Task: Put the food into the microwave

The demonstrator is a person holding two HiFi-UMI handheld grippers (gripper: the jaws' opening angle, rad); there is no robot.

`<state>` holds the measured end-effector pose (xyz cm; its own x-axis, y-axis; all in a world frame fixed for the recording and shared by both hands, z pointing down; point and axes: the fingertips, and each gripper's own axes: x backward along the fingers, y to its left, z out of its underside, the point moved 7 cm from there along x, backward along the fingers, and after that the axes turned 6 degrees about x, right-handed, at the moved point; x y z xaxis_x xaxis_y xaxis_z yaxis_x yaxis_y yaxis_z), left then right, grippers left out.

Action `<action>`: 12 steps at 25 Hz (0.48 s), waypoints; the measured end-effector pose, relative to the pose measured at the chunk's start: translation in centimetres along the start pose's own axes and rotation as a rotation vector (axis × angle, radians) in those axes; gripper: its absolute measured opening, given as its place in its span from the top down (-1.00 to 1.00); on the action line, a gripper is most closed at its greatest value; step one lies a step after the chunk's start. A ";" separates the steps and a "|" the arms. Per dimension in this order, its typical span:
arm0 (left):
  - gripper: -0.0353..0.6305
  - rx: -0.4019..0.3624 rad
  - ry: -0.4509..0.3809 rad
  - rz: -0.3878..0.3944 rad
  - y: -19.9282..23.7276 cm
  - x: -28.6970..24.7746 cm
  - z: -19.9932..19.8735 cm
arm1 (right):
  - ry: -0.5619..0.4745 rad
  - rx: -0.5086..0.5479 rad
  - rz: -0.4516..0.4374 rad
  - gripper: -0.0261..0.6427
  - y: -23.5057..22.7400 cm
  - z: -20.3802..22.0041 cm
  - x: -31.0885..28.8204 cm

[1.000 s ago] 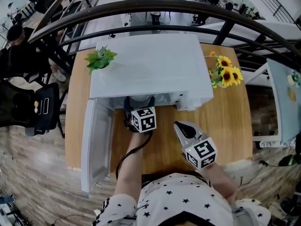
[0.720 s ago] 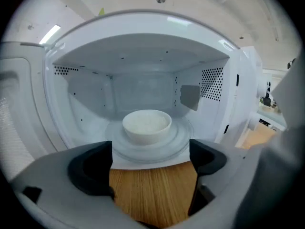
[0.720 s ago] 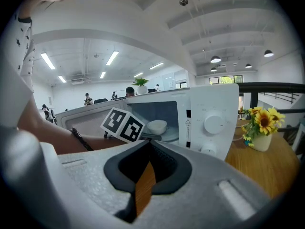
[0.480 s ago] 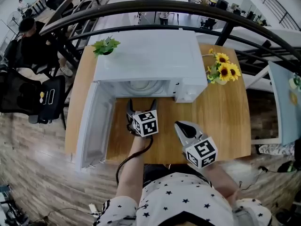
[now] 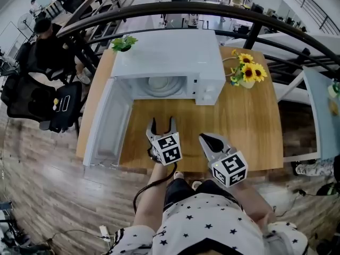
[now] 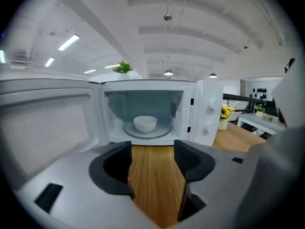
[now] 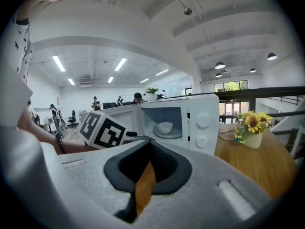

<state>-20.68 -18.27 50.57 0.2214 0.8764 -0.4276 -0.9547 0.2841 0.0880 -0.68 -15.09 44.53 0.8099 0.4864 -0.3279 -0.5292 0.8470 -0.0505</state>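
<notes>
A white bowl of food sits on the glass turntable inside the white microwave, and it also shows as the bowl in the right gripper view. The microwave door hangs open to the left. My left gripper is over the wooden table, well back from the oven's mouth and pointing at it. Its jaws are closing with only bare wood between them. My right gripper is beside it on the right, shut and empty.
A vase of sunflowers stands right of the microwave, and a small green plant sits on its top left corner. A dark curved railing runs behind the table. Black chairs stand at the left.
My left gripper has drawn back out of the microwave toward the table's near edge, leaving the bowl inside, and its jaws have narrowed. The right gripper has also pulled back a little.
</notes>
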 end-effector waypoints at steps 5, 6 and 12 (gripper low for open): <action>0.27 0.017 -0.028 -0.020 -0.3 5.1 1.2 | -0.033 0.020 -0.010 0.90 1.8 0.3 3.1; 0.29 0.021 -0.034 -0.018 -0.4 6.1 1.3 | -0.039 0.028 -0.012 0.90 2.2 0.3 3.7; 0.50 0.070 -0.092 -0.023 -1.2 11.3 2.0 | -0.071 0.050 -0.019 0.90 3.4 1.3 6.7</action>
<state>-16.64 -7.94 47.43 0.2632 0.9006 -0.3459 -0.9339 0.3278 0.1428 3.29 -8.66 43.36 0.8366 0.4825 -0.2593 -0.5015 0.8651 -0.0083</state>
